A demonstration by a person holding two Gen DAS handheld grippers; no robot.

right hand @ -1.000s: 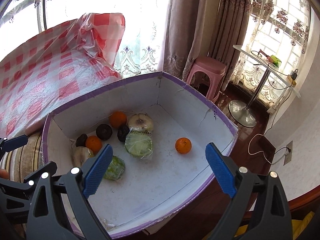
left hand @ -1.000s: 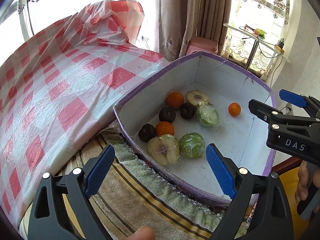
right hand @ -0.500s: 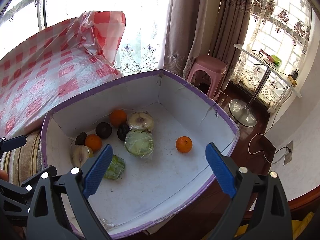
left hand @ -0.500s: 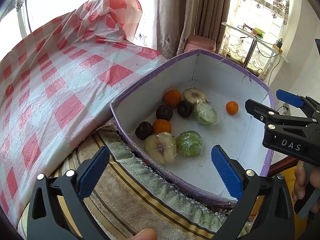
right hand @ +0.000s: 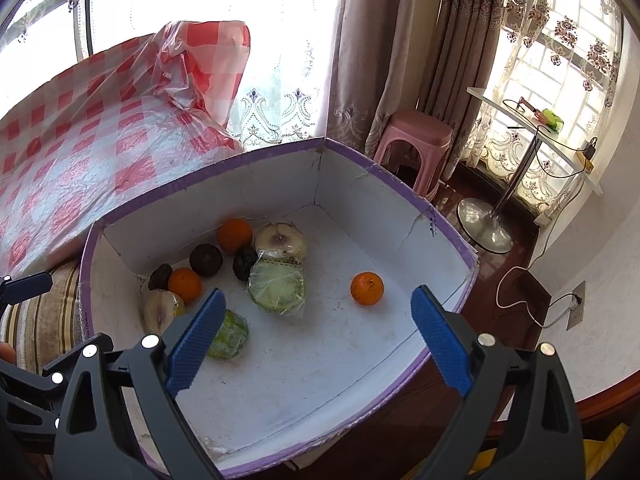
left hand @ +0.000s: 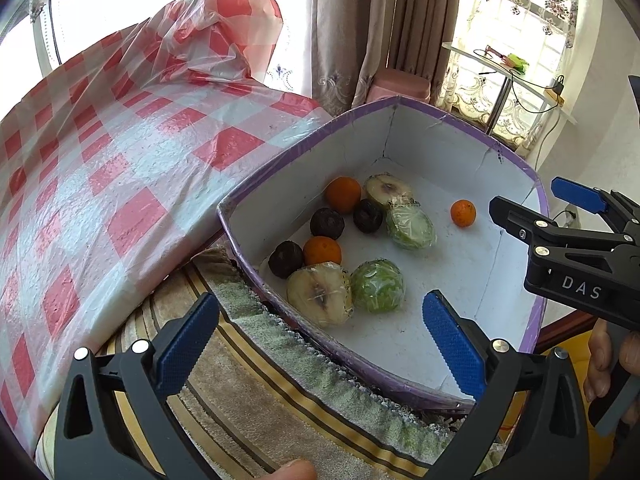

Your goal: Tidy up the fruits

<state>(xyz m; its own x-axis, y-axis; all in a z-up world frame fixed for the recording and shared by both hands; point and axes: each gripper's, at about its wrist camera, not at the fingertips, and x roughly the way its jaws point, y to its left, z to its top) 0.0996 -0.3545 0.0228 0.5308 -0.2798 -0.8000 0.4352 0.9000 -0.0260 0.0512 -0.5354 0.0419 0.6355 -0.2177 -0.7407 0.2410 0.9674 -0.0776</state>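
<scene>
Holding both wide and empty: your left gripper (left hand: 320, 336) sits over the box's (left hand: 400, 100) near rim, your right gripper (right hand: 318, 338) above its floor. Fruits are inside the box, most clustered at its left wall; one lone orange (right hand: 367, 288) sits apart, right of them.

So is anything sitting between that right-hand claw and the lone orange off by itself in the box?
Nothing visible does. The right gripper is open above the box, and only bare white floor lies between it and the lone orange. The wrapped green fruit lies to the left, apart from it.
</scene>
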